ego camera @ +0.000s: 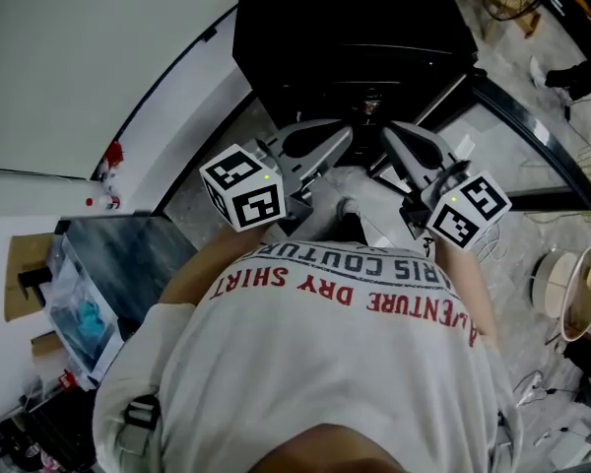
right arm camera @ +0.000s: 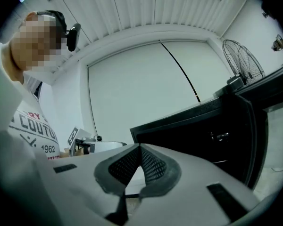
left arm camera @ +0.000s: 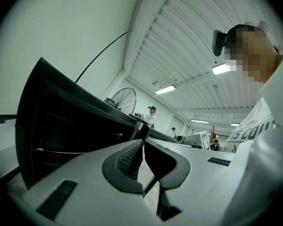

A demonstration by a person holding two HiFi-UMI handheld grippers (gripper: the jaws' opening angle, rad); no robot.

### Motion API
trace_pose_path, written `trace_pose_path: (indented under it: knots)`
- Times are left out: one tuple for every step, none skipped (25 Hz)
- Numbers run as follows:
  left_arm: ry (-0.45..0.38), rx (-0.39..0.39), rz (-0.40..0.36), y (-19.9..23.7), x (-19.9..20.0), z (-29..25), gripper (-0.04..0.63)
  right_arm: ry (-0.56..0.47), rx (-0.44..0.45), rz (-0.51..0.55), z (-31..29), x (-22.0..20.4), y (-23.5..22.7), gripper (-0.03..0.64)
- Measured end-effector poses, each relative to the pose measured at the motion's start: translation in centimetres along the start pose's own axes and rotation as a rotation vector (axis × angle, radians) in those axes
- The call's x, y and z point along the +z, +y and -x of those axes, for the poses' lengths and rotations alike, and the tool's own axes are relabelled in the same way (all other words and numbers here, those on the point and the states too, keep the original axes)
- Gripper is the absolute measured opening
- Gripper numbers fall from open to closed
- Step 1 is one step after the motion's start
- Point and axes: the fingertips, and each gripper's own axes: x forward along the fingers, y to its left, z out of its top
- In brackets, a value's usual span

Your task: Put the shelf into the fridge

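Note:
A black fridge (ego camera: pixel 355 28) stands open in front of me, its glass door (ego camera: pixel 517 146) swung out to the right. Its dark inside shows in the left gripper view (left arm camera: pixel 61 126) and the right gripper view (right arm camera: pixel 212 131), with a thin pale ledge line (left arm camera: pixel 52 150) across it. I cannot make out a loose shelf. My left gripper (ego camera: pixel 343 133) and right gripper (ego camera: pixel 392 133) are held close to my chest, pointing at the fridge's mouth. Both are shut with nothing between the pads: left gripper (left arm camera: pixel 142 141), right gripper (right arm camera: pixel 140 146).
A cluttered dark box with bags (ego camera: pixel 108 274) sits on the floor at my left by the white wall. Round fan parts (ego camera: pixel 576 294) and loose wires lie at my right. A standing fan (left arm camera: pixel 123 100) and other people (left arm camera: pixel 152 116) are farther off.

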Motion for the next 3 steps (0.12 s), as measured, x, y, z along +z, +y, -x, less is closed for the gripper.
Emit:
trace_pose_path:
  knots:
    - [0.002,-0.003,-0.004,-0.09,0.00,-0.11,0.035,0.003,0.000,0.001,-0.03,-0.06,-0.04,0.023]
    - [0.004,-0.005,-0.006,-0.16,-0.02,-0.21,0.035,0.006,-0.001,0.002,-0.04,-0.17,-0.08,0.023]
    - [0.005,-0.006,-0.009,-0.23,-0.04,-0.31,0.035,0.010,-0.002,0.003,-0.05,-0.29,-0.13,0.023]
